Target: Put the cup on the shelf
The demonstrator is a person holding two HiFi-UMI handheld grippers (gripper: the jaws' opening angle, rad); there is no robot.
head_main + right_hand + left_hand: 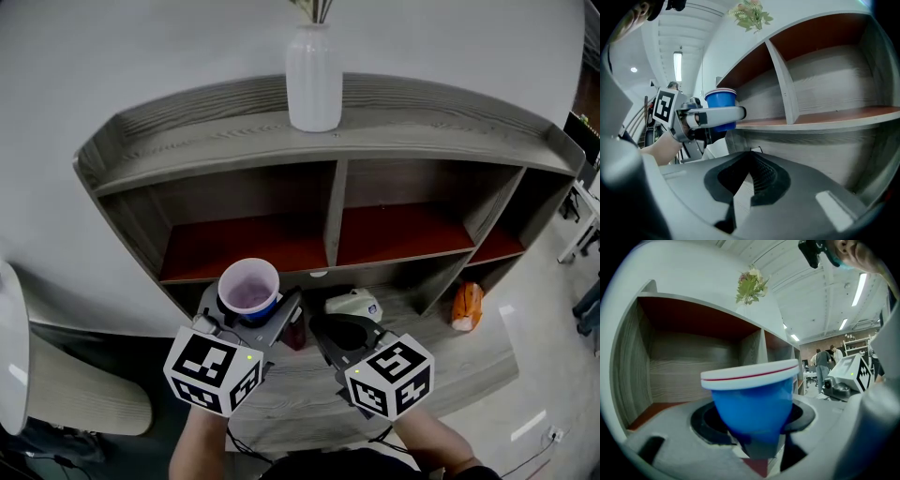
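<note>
Cup point(249, 287) upright in left tool point(251, 307) grip, before shelf point(187, 141); right tool point(750, 154) closed, empty.

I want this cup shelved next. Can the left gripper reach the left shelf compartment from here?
Probably yes: the left gripper, shut on the cup, faces the left compartment; nothing shows in between.

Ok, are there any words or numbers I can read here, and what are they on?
There are no words or numbers that can be read.
The left marker cube and right marker cube have only black-and-white square patterns, no letters.
Any print on the orange packet is too small to read.
The cup has a red line under its rim and no writing.
The vase is plain.
</note>
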